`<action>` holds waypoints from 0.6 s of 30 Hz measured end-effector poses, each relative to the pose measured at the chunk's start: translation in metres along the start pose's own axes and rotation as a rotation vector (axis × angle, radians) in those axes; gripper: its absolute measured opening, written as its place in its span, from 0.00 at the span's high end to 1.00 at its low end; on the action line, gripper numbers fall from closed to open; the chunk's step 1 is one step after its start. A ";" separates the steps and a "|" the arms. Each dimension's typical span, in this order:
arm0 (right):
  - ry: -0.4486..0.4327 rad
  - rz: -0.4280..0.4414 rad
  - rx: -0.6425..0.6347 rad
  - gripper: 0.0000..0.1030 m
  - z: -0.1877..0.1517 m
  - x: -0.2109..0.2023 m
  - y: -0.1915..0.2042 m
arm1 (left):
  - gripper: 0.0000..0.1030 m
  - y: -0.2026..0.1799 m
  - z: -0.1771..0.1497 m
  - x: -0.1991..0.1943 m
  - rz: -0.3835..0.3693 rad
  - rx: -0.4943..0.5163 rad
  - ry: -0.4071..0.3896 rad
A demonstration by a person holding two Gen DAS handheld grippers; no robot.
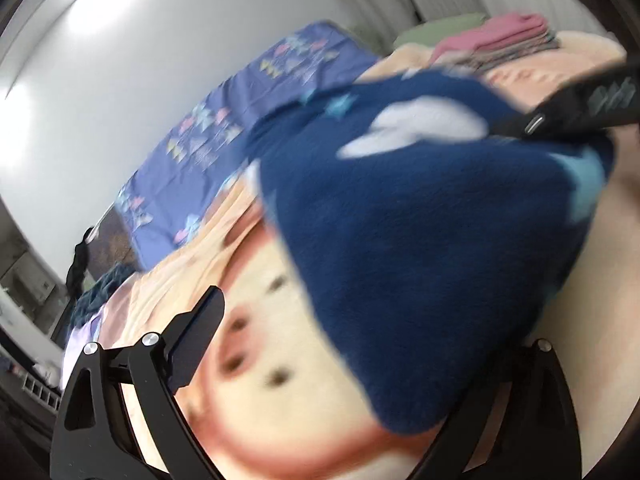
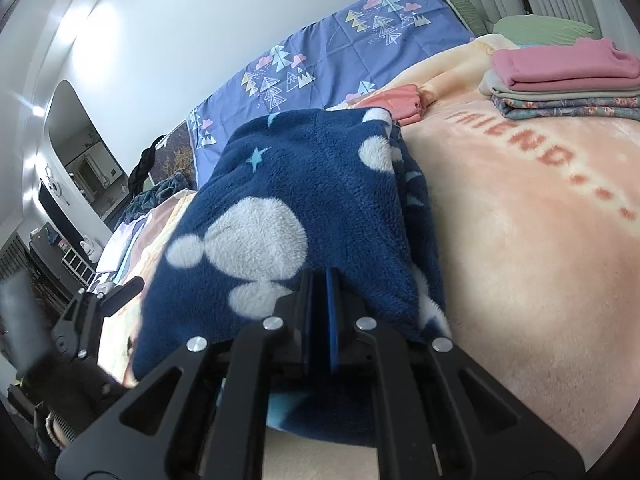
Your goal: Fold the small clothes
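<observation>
A navy fleece garment (image 2: 320,184) with white blobs and pale stars lies on the peach blanket (image 2: 540,240), its near edge raised. My right gripper (image 2: 320,284) is shut, its blue pads together on that near edge, and cloth hangs beneath it. In the blurred left wrist view the same fleece (image 1: 420,220) fills the middle. My left gripper (image 1: 376,320) stands wide open. Its left finger (image 1: 200,320) is over bare blanket and its right finger is mostly hidden under the fleece. The right gripper (image 1: 576,100) meets the fleece's far right corner.
A stack of folded clothes (image 2: 560,80) with a pink piece on top sits at the back right. A salmon garment (image 2: 400,104) lies behind the fleece. A purple sheet with tree prints (image 2: 340,60) and a green pillow (image 2: 540,26) line the wall. Furniture stands at the far left.
</observation>
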State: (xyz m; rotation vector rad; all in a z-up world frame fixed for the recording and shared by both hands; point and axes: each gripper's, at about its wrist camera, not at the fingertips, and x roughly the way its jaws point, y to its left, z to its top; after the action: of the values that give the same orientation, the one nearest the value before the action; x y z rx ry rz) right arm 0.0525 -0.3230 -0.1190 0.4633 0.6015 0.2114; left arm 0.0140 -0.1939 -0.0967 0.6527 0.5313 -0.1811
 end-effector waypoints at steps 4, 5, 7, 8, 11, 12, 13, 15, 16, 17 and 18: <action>0.033 -0.025 -0.039 1.00 -0.002 0.003 0.011 | 0.09 0.017 -0.024 -0.005 -0.014 -0.018 0.014; 0.028 -0.048 -0.058 1.00 -0.002 0.004 0.015 | 0.10 0.015 -0.024 -0.007 -0.006 -0.018 0.010; 0.023 -0.059 -0.066 1.00 -0.003 0.005 0.015 | 0.14 0.014 -0.020 -0.009 -0.013 -0.024 0.013; 0.027 -0.045 -0.058 1.00 -0.003 0.004 0.012 | 0.20 0.014 -0.020 -0.011 -0.040 -0.030 0.020; 0.044 0.009 -0.023 1.00 -0.003 0.002 0.001 | 0.52 0.024 -0.016 -0.022 -0.233 -0.088 0.038; 0.044 0.011 -0.017 1.00 -0.003 0.001 -0.001 | 0.68 0.037 -0.014 -0.031 -0.400 -0.169 0.045; 0.039 0.005 -0.010 1.00 -0.003 -0.001 -0.004 | 0.73 0.048 -0.011 -0.038 -0.521 -0.231 0.042; 0.034 0.005 0.005 1.00 -0.003 -0.002 -0.007 | 0.75 0.071 -0.001 -0.058 -0.633 -0.286 -0.034; 0.036 0.007 0.006 1.00 -0.004 -0.001 -0.007 | 0.75 0.082 0.008 -0.068 -0.628 -0.294 -0.104; 0.037 0.007 -0.007 1.00 -0.005 -0.001 -0.004 | 0.75 0.087 0.014 -0.072 -0.622 -0.294 -0.140; 0.035 -0.002 -0.019 1.00 -0.005 -0.001 -0.002 | 0.75 0.095 0.027 -0.072 -0.606 -0.296 -0.179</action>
State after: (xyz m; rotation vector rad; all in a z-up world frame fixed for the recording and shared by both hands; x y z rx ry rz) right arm 0.0484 -0.3230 -0.1231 0.4412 0.6336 0.2237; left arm -0.0061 -0.1366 0.0092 0.1690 0.5569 -0.7098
